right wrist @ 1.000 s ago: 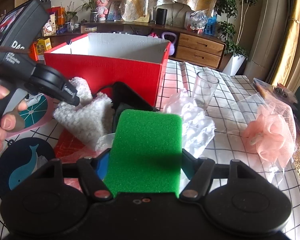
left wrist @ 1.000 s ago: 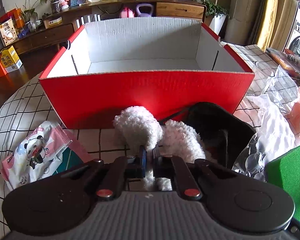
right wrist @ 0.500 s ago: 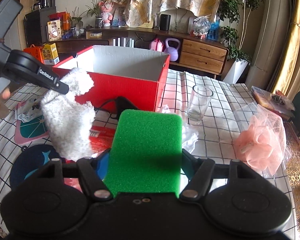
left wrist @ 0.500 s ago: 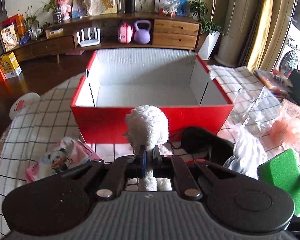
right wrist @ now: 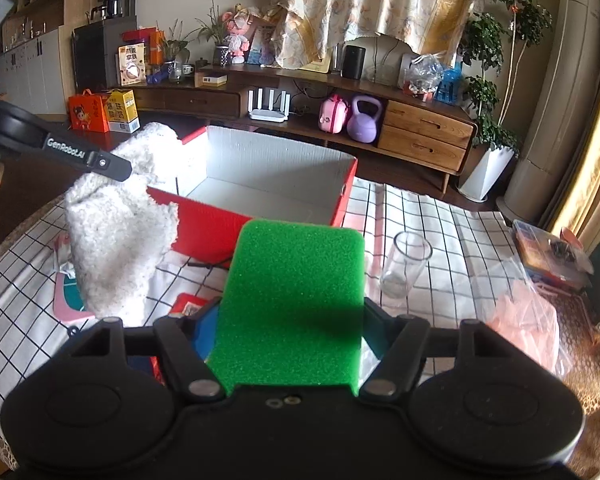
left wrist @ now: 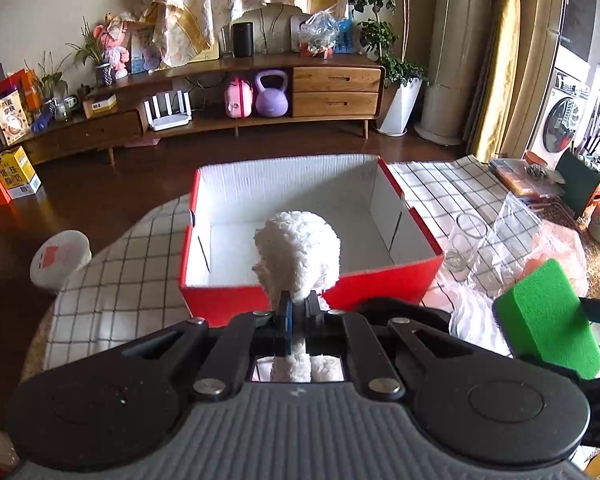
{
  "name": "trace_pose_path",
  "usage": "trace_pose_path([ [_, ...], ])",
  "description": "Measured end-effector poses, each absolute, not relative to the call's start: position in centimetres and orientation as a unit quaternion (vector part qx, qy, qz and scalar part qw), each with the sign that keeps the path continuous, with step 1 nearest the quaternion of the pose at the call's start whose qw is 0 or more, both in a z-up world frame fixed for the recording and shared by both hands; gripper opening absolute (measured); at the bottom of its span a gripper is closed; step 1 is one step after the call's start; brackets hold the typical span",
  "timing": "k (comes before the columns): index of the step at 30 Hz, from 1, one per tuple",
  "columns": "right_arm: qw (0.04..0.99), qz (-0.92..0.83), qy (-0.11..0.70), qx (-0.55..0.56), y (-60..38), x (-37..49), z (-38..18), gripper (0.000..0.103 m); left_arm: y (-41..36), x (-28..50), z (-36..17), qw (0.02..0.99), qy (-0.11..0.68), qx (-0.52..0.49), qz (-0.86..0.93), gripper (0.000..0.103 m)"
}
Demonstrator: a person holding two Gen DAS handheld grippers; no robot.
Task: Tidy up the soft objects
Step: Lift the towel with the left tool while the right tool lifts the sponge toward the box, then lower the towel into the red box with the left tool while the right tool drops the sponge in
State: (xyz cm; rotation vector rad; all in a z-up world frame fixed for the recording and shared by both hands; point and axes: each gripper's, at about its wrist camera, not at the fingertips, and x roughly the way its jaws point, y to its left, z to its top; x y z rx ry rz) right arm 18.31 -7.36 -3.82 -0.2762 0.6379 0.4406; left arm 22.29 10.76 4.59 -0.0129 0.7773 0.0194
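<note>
Left gripper (left wrist: pixel 298 312): clenched on a white fluffy cloth (left wrist: pixel 298 252); the cloth bunches above the fingertips and hangs below them, clear of the table.
Right gripper (right wrist: pixel 290 320): grasping a green sponge (right wrist: pixel 296 300) across its width, the sponge flat between the fingers and sticking out ahead of them.
Cloth, from the right wrist view: it dangles from the left gripper's tip, in front of the near left corner of the red box (right wrist: pixel 256 216).
Sponge, from the left wrist view: it shows at the right edge, to the right of the box and nearer than it.
Red box: cardboard, red outside, white inside, open on top; the part of its floor that shows is bare.
Drinking glass (right wrist: pixel 406 266): upright on the table, just right of the box, nothing visible inside.
Table (right wrist: pixel 440 232): covered with a white cloth with a black grid; a pink mesh puff (right wrist: pixel 528 320) under clear plastic lies at the right, flat packets and mats at the left under the hanging cloth.
Table edge: the rounded left rim curves past the box, with dark wood floor beyond it.
White stool or bin (left wrist: pixel 60 256): on the floor, just off the left rim.
Open room: bare floor between the table and the far wall.
Far wall: a long wooden sideboard (left wrist: pixel 336 88) with two drawers, a purple kettlebell (left wrist: pixel 271 94) in its open shelf, plants and patterned curtains behind.
</note>
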Motion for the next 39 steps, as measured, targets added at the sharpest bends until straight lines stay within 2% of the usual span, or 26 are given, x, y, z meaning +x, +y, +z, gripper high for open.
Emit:
trace_pose_path([
  [14, 0.912, 0.226, 0.313, -0.137, -3.2, 25.8, -0.3, 0.070, 13.3, 28.2, 9.8, 0.930, 0.366, 0.008, 0.025, 0.005],
  [23, 0.910, 0.224, 0.314, -0.150, 0.1, 31.0, -1.5, 0.070, 13.9, 34.1, 10.4, 0.943, 0.329, 0.027, 0.053, 0.005],
  [28, 0.906, 0.227, 0.322, -0.158, 2.1, 33.8, -3.2, 0.070, 14.0, 37.5, 8.6, 0.939, 0.339, 0.021, 0.046, 0.005],
  [39, 0.892, 0.216, 0.360, -0.167, 4.6, 38.2, -8.3, 0.070, 14.2, 42.0, 0.3, 0.911, 0.409, 0.029, 0.034, 0.005],
])
